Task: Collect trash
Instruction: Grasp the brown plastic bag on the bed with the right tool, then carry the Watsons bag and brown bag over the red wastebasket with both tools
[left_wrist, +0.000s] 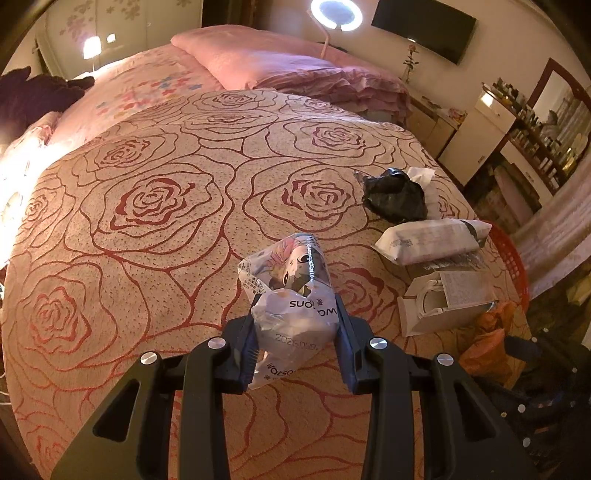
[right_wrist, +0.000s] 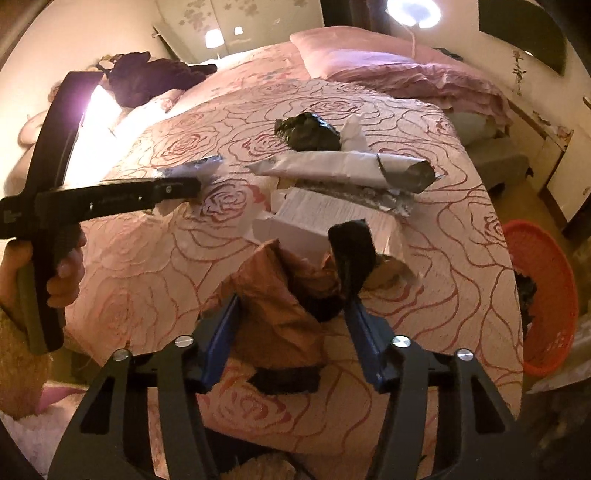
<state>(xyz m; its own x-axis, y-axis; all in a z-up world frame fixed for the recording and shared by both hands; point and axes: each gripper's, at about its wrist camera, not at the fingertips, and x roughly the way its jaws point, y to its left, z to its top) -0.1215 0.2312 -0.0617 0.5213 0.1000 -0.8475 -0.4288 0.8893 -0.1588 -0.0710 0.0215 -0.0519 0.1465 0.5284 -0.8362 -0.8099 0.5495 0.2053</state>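
**Crinkled plastic in both grips, most litter still on the bed**

Crinkled plastic fills the left gripper (left_wrist: 295, 343): its jaws are clamped on a printed Watsons wrapper (left_wrist: 291, 295), held above the rose-patterned bedspread (left_wrist: 147, 206). The right gripper (right_wrist: 291, 325) has its jaws pressed on an orange-brown bag (right_wrist: 280, 302) with black parts, near the bed's edge. Neither piece has reached the red basket (right_wrist: 543, 295), which sits on the floor just beside the bed and seems to hold a little dark trash already. Left to collect: a crumpled black bag (left_wrist: 395, 195), a white tissue (left_wrist: 421, 175) beside it, a long white packet (left_wrist: 428, 240) and an opened white carton (left_wrist: 443, 299). Nothing visibly blocks the way to the basket; pink pillows (left_wrist: 266, 59) lie well apart.
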